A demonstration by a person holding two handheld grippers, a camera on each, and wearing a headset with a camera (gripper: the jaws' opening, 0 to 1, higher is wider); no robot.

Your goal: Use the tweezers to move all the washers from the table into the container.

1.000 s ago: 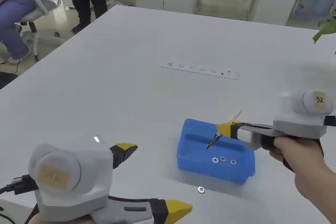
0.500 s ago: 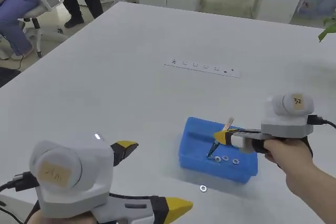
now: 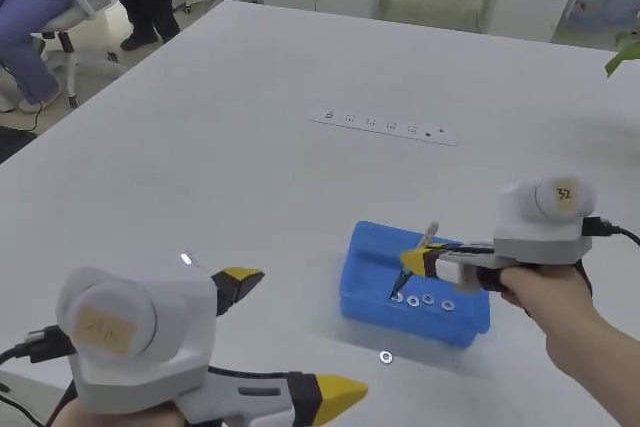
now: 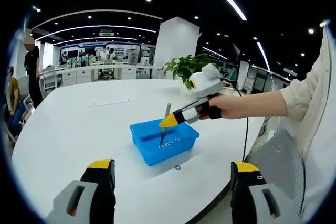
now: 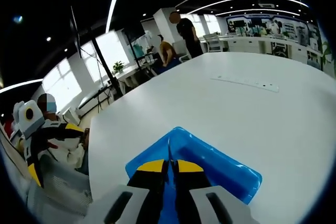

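In the head view the tweezers' (image 3: 401, 285) tips are too small to tell if they pinch anything. The right gripper (image 3: 410, 263) clamps them between narrow jaws, tips dipped into the blue container (image 3: 420, 325). A row of shiny washers (image 3: 429, 300) lies at their 3 o'clock. A loose washer (image 3: 386, 357) lies on the table (image 3: 250, 167) at the container's 6 o'clock. The left gripper (image 3: 295, 335), at 7 o'clock, gapes wide and empty. In the left gripper view its jaws are cut off below. In the right gripper view the jaws cover the container's near floor.
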